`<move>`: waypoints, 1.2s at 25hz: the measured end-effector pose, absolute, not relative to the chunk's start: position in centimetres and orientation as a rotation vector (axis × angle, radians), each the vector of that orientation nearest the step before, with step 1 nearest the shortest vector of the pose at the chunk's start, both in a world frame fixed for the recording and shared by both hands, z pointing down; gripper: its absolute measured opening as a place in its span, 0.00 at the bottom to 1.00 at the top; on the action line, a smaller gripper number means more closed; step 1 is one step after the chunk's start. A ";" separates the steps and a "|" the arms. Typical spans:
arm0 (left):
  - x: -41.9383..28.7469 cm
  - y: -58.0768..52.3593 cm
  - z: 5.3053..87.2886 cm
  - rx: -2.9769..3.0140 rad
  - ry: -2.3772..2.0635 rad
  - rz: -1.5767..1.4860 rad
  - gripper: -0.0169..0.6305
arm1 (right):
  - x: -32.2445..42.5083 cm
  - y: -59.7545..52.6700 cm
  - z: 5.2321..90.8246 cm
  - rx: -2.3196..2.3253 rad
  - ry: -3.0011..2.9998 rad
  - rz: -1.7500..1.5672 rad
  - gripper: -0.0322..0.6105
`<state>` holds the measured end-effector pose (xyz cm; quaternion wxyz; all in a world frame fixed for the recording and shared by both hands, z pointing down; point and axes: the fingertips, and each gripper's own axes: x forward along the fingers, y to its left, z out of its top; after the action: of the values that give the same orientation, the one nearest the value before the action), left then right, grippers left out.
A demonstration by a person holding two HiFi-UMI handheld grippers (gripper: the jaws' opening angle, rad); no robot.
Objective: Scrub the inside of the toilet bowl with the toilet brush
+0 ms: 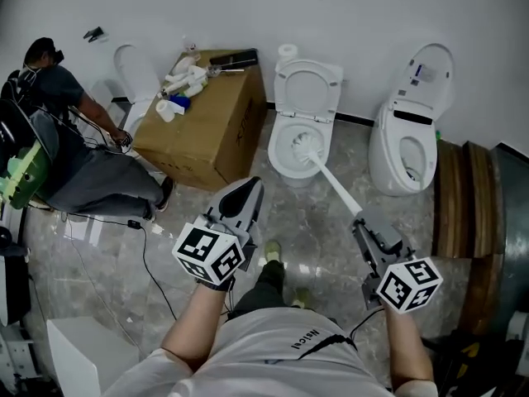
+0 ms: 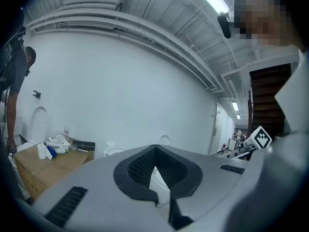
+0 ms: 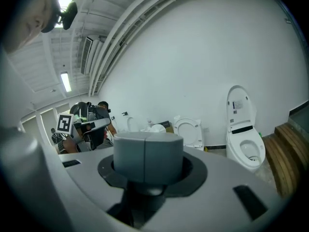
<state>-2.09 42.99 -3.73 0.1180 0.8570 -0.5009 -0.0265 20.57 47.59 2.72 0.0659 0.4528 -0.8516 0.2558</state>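
A grey marbled floor (image 1: 318, 238) is running up to a plain white wall (image 1: 347, 11). The toilet (image 1: 278, 145) is standing against that wall with its lid up. A cardboard box (image 1: 207, 131) is sitting just beside it on the left, and a second toilet (image 1: 395, 151) is standing to its right. A person (image 1: 78, 168) is crouching at the far left, beyond the box.

The right gripper (image 1: 364, 222) is reaching towards the middle toilet, its jaws clamped on the lower end of the toilet brush (image 1: 332, 182). The white handle is slanting up and left from the jaws. The bristle head is lying inside the bowl, near its front, though no view shows whether it is touching the porcelain.

The left gripper (image 1: 246, 191) is hanging over bare floor, left of the brush and short of the toilet. Its jaws are pressed together with nothing between them.

The box edge is crowding the toilet's left side. Open floor is lying between the two toilets and in front of the bowl. Dark wooden steps (image 1: 463, 205) are closing off the far right, and a black cable (image 1: 147, 259) is trailing across the floor at the left.
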 end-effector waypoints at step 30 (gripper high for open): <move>-7.0 7.0 7.3 2.479 -1.354 0.065 0.04 | 15.2 14.6 17.9 1.267 -2.225 1.056 0.29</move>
<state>-6.98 6.97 7.34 0.1573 0.8666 -0.4731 0.0228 15.25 14.61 17.91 0.1848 0.4495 -0.7896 0.3746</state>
